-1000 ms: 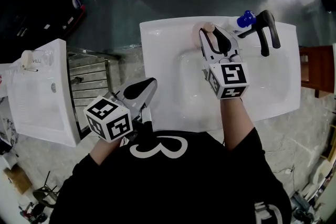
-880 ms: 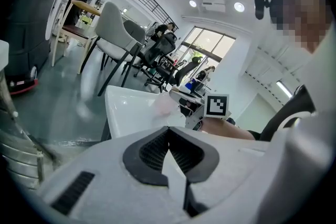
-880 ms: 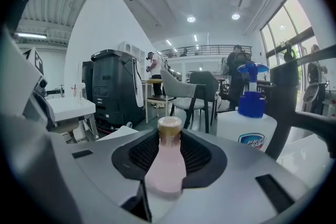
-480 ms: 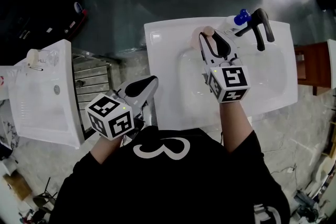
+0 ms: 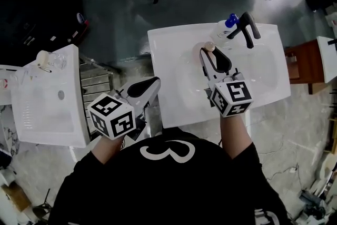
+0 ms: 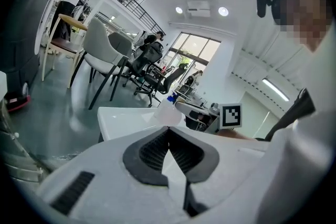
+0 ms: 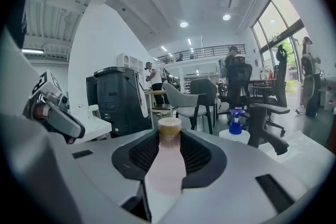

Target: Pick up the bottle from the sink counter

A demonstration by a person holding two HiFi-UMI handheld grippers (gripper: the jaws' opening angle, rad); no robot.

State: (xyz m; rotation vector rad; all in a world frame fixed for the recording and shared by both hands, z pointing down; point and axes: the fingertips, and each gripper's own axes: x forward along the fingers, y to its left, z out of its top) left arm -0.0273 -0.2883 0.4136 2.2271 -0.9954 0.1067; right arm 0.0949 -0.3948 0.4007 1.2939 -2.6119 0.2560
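Observation:
A pale pink bottle [image 5: 210, 48] with a tan cap stands upright between the jaws of my right gripper [image 5: 213, 55], over the basin of the white sink [image 5: 174, 97]. The right gripper view looks along the bottle [image 7: 167, 160], clamped on both sides by the ribbed black pads [image 7: 197, 152] of my right gripper [image 7: 169, 152], with the cap above them. Off the sink's front left corner, my left gripper [image 5: 145, 86] is shut with nothing in it. Its jaws meet in the left gripper view [image 6: 169, 136].
A black faucet [image 5: 246, 29] and a spray bottle with a blue top [image 5: 225, 25] stand at the sink's back rim. A second white sink [image 5: 47, 97] with a small bottle [image 5: 43, 57] stands left, beyond a metal rack [image 5: 97, 81]. Chairs stand behind.
My right gripper, shut on the pink bottle, has drawn back from the sink's rear counter to over the basin. The left gripper has barely moved.

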